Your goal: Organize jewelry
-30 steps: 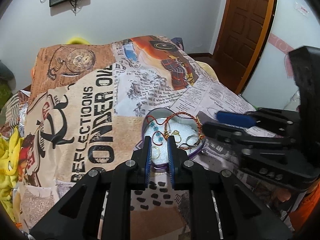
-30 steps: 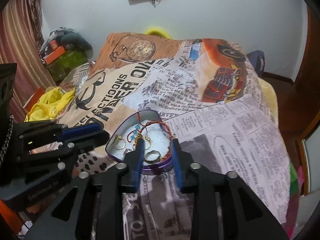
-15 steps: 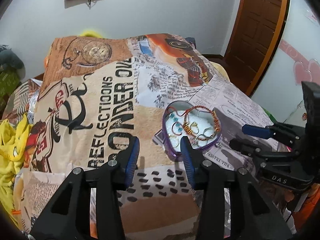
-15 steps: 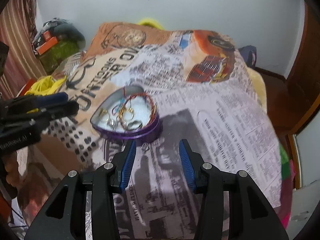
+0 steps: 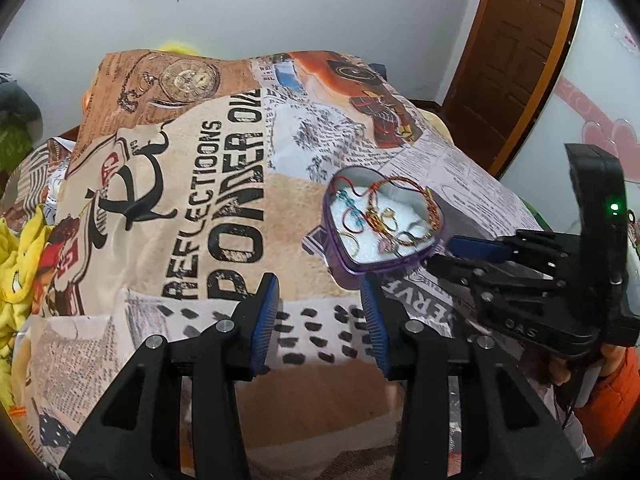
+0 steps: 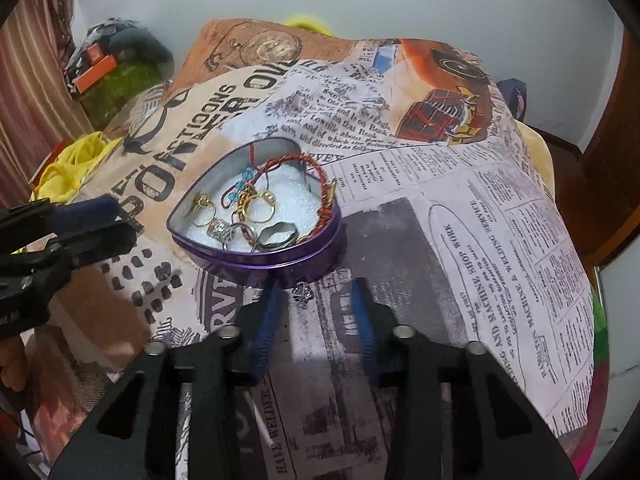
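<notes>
A purple heart-shaped tin [image 5: 394, 266] [image 6: 316, 258] sits open on the printed bedspread. It holds several gold and silver rings [image 6: 262, 208], a red and gold bracelet [image 6: 324, 184] and blue beads on a white lining. A small silver ornament [image 6: 303, 292] lies on the cloth just in front of the tin. My left gripper [image 5: 320, 300] is open and empty, just left of the tin's near end. My right gripper [image 6: 318, 312] is open and empty, right behind the ornament; it also shows in the left wrist view [image 5: 460, 252].
The bedspread [image 5: 208, 208] covers a bed. Yellow cloth [image 5: 20, 248] lies at the left edge. A brown door [image 5: 516, 52] stands at the far right. Clutter [image 6: 108, 64] sits by a curtain at the far left.
Both grippers have opened and drawn back from the tin. The left one has shifted to the left of it; the right one now sits behind the loose ornament.
</notes>
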{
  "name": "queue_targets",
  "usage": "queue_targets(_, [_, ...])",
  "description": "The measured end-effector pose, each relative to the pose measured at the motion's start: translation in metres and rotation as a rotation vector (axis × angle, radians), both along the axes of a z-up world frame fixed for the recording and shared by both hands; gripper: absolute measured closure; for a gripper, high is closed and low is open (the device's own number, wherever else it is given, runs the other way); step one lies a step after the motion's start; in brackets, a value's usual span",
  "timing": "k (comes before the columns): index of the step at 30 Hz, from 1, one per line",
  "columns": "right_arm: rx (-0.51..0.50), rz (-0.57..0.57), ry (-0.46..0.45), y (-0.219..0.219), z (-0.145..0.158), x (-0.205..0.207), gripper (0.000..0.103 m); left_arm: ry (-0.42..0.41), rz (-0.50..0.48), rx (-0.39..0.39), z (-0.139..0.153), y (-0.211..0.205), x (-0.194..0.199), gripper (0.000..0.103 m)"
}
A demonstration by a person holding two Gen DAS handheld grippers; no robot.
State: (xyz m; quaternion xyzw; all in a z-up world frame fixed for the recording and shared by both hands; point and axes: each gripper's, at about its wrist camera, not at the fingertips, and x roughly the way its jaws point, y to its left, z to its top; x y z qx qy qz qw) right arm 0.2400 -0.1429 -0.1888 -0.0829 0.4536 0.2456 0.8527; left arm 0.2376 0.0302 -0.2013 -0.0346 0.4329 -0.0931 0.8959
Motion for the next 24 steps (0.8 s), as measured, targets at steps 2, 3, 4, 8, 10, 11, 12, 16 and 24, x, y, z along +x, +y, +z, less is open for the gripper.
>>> queue_targets(2, [0.005,0.014,0.001,0.001,0.000,-0.002,0.087,0.007,-0.006,-0.003,-0.002,-0.002,-0.002,0.061])
queue_targets(3, [0.008,0.018,0.003,0.002,0.000,-0.003,0.090,0.011,-0.009,-0.003,-0.003,-0.003,-0.002,0.061])
queue_targets(4, [0.007,0.019,0.003,0.003,0.000,-0.002,0.092,0.016,-0.013,-0.002,-0.004,-0.005,-0.003,0.061])
queue_targets(8, [0.011,0.022,-0.003,0.002,0.002,-0.006,0.096,0.026,-0.027,-0.004,-0.005,-0.011,-0.007,0.061])
queue_targets(10, [0.015,0.020,-0.004,0.001,0.005,-0.011,0.099,0.028,-0.035,-0.007,-0.004,-0.014,-0.010,0.061])
queue_targets(11, [0.019,0.018,-0.005,0.000,0.007,-0.013,0.099,0.030,-0.039,-0.008,-0.003,-0.016,-0.012,0.061])
queue_targets(12, [0.027,0.015,-0.009,-0.001,0.010,-0.017,0.099,0.034,-0.045,-0.009,-0.003,-0.018,-0.014,0.061])
queue_targets(16, [0.046,0.009,-0.027,-0.007,0.020,-0.028,0.099,0.051,-0.072,-0.013,-0.003,-0.029,-0.020,0.061])
queue_targets(24, [0.047,-0.018,-0.032,-0.019,0.031,-0.040,0.098,0.086,-0.122,-0.029,-0.011,-0.049,-0.033,0.062])
